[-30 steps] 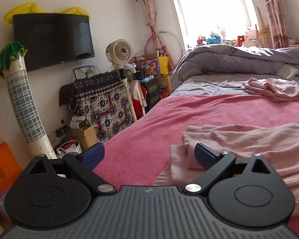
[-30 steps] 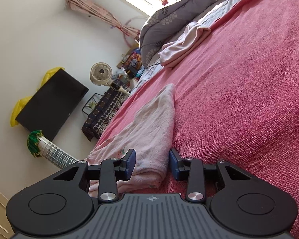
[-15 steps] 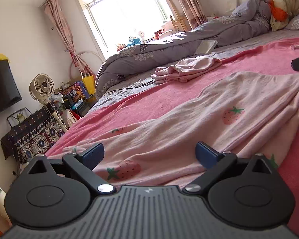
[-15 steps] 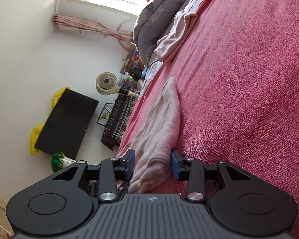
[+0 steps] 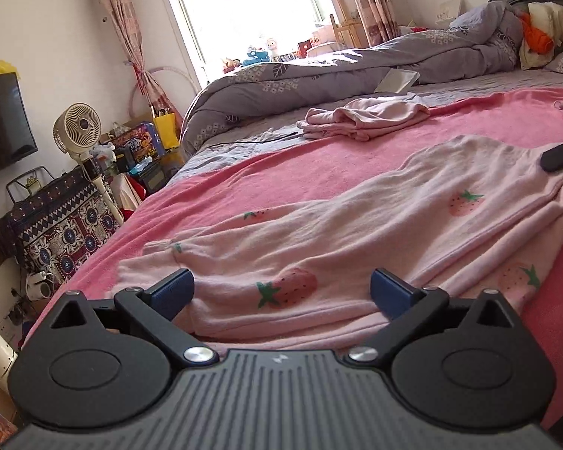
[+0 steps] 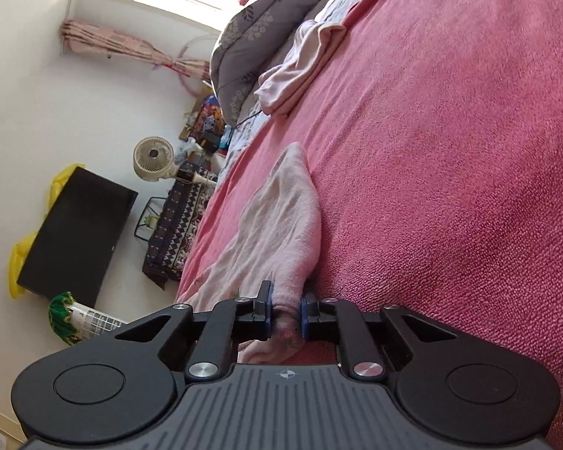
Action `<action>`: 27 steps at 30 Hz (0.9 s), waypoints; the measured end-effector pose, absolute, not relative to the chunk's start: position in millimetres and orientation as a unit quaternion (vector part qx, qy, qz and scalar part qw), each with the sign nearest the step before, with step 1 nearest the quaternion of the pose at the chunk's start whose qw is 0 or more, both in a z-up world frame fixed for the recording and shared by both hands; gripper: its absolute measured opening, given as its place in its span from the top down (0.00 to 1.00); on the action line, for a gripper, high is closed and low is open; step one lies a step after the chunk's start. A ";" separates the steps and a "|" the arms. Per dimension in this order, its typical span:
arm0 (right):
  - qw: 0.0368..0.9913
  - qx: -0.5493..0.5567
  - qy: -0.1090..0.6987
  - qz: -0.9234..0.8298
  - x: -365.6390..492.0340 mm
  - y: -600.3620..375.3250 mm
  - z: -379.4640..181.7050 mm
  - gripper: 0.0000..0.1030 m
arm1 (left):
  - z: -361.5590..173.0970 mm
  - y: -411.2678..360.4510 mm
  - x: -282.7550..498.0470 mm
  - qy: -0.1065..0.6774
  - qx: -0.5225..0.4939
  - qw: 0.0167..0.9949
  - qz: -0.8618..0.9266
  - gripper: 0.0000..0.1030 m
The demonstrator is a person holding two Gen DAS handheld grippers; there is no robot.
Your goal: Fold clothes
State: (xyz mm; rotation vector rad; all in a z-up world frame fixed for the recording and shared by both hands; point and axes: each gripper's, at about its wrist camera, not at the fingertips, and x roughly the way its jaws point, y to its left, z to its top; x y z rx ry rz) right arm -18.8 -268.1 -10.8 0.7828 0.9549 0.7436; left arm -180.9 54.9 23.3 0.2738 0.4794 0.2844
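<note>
Two grippers work one soft, light pale-pink strawberry-print cotton garment [image 5: 356, 232] spread on the pink blanket [image 5: 319, 157]. Right gripper [image 6: 285, 317] is closing, pinching a bunched end; left gripper [image 5: 281, 292] gapes over the near hem, the best hold.

No readable text, label, brand or number shows anywhere in either view.

Windowsill toys [image 5: 261, 52], perhaps plush, are too small to tell.
</note>
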 end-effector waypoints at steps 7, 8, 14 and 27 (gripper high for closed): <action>0.806 0.231 0.387 0.383 -26.0 -186.6 73.5 0.86 | 44.9 98.5 -250.4 0.186 0.097 0.956 0.207 0.01; 0.810 0.210 0.382 0.393 -28.0 -167.7 85.5 0.86 | 44.8 104.8 -258.0 0.185 0.094 0.954 0.218 0.01; 0.783 0.080 0.358 0.503 -73.1 -27.5 119.4 0.86 | 28.7 137.8 -292.1 0.197 0.060 0.943 0.261 0.01; 0.781 0.037 0.305 0.544 -134.0 41.3 124.3 0.87 | 2.6 174.6 -326.3 0.217 0.001 0.926 0.310 0.01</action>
